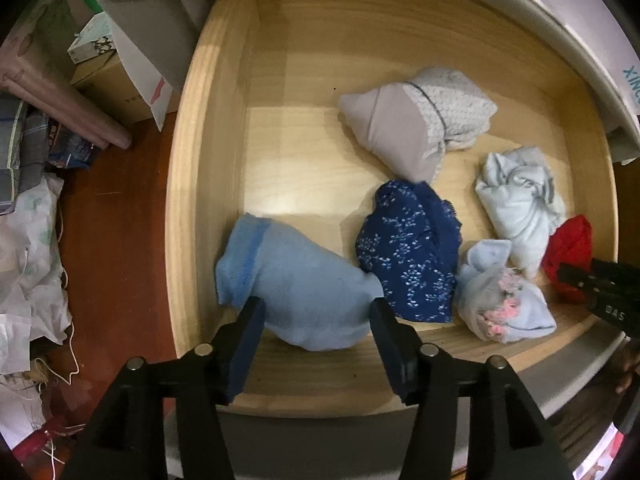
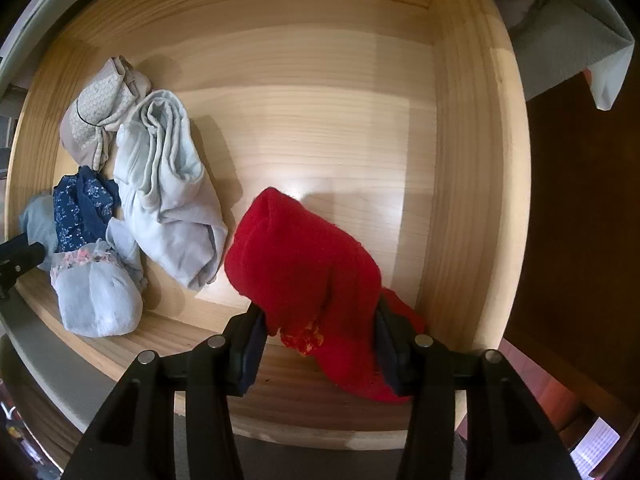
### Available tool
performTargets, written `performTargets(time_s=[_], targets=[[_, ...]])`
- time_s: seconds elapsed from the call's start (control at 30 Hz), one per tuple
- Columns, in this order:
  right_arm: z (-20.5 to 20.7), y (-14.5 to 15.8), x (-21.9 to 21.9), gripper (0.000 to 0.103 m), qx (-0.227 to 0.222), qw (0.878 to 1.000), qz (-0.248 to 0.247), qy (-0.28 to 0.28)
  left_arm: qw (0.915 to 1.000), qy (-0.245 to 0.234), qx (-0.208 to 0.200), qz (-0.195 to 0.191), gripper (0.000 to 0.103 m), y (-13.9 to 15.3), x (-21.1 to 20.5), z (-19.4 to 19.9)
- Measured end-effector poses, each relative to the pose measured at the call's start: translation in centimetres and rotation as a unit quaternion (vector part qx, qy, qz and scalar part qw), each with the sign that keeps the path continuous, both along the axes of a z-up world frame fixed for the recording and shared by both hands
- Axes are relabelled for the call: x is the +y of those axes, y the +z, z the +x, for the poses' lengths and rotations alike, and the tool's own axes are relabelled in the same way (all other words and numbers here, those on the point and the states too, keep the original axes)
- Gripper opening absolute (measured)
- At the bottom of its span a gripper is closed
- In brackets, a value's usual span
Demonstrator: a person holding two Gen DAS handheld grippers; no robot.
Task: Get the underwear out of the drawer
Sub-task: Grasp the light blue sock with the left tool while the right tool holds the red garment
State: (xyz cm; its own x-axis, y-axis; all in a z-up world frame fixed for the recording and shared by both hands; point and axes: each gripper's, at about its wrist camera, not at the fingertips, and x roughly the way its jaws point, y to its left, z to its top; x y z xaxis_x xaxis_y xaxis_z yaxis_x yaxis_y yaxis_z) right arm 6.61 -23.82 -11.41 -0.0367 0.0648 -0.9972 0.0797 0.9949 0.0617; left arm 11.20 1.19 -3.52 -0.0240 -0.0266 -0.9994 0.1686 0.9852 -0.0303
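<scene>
- We look straight down into a pale wooden drawer [image 1: 280,60], pulled out from a white cabinet, with six bundles of underwear lying on its floor.
- Our left gripper [image 1: 316,312] hangs over the near left part of the drawer. Its jaws stand apart on either side of a light blue knitted bundle with a darker blue ribbed edge [image 1: 296,280]; the pads sit just beside the cloth, and we see no squeeze in the fabric.
- Our right gripper [image 2: 320,320] is at the near right part of the drawer. Its jaws are closed on a bright red knitted bundle [image 2: 304,256], and both pads press into the cloth, which bulges up between them.
- Just right of the blue knitted bundle, touching it, lies a navy blue bundle with a small white flower print [image 1: 408,252].
- Behind the navy one sits a beige and white lace bundle [image 1: 416,124].
- A pale blue bundle with pink lace trim [image 1: 500,296] lies near the front wall, right of the navy one.
- Behind it rests a pale grey-blue crumpled cotton bundle [image 1: 520,204], beside the red one.
- Left of the drawer, on a dark reddish floor [image 1: 112,216], we see cardboard boxes [image 1: 112,80] and crumpled white bags [image 1: 32,248].
</scene>
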Motion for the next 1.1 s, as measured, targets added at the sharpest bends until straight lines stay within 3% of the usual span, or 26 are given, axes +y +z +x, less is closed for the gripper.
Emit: performTargets(time_s=[0.17, 0.27, 0.53, 0.97, 1.1], targets=[[-0.3, 0.3, 0.1, 0.047, -0.002, 1.000, -0.001, 0.003, 0.9999, 0.013, 0.009, 0.002, 0.063, -1.1, 0.5, 0.4], [-0.3, 0.4, 0.2, 0.047, -0.002, 1.000, -0.003, 0.004, 0.9999, -0.005, 0.004, 0.015, 0.069, -1.3, -0.2, 0.3], [-0.5, 0.6, 0.5, 0.049, -0.004, 1.000, -0.008, 0.008, 0.9994, -0.020, 0.000, 0.030, 0.069, -1.4, -0.7, 0.4], [-1.1, 0.5, 0.5, 0.050, -0.005, 1.000, -0.014, 0.006, 0.9995, -0.009, -0.029, 0.008, 0.036, -0.7, 0.4, -0.4], [-1.1, 0.4, 0.6, 0.050, -0.007, 1.000, -0.017, 0.007, 0.9993, -0.007, -0.037, 0.005, 0.033, -0.4, 0.7, -0.5]])
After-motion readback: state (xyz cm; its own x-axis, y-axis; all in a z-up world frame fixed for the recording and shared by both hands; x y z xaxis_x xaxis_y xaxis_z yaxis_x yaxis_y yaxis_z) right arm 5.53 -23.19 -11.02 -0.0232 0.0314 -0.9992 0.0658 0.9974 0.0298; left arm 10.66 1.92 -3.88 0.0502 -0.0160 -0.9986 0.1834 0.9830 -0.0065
